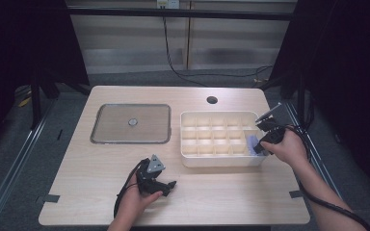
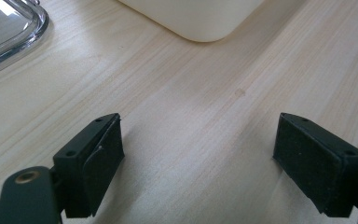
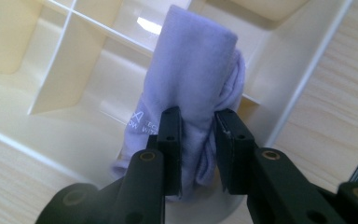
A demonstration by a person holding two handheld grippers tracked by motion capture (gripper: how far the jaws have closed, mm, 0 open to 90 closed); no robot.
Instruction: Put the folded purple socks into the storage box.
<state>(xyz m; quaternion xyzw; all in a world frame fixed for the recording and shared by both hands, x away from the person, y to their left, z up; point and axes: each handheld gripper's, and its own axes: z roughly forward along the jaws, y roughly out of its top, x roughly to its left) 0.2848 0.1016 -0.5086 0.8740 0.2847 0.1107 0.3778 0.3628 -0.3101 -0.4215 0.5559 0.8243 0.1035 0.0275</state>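
The rolled lilac cloth with white print (image 3: 191, 88) is pinched between the right gripper (image 3: 198, 140)'s nearly closed jaws and hangs partly inside the near-right corner cell of the cream plastic divided organiser box (image 1: 221, 161). The step in hand looks like stowing it — next, probably lower it until it seats, then release. That cell's walls crowd the cloth, so room is tight. The left gripper (image 1: 166, 185) rests empty, jaws wide apart, on the pale wooden table (image 2: 191, 116) near the box's front-left corner — open space there.
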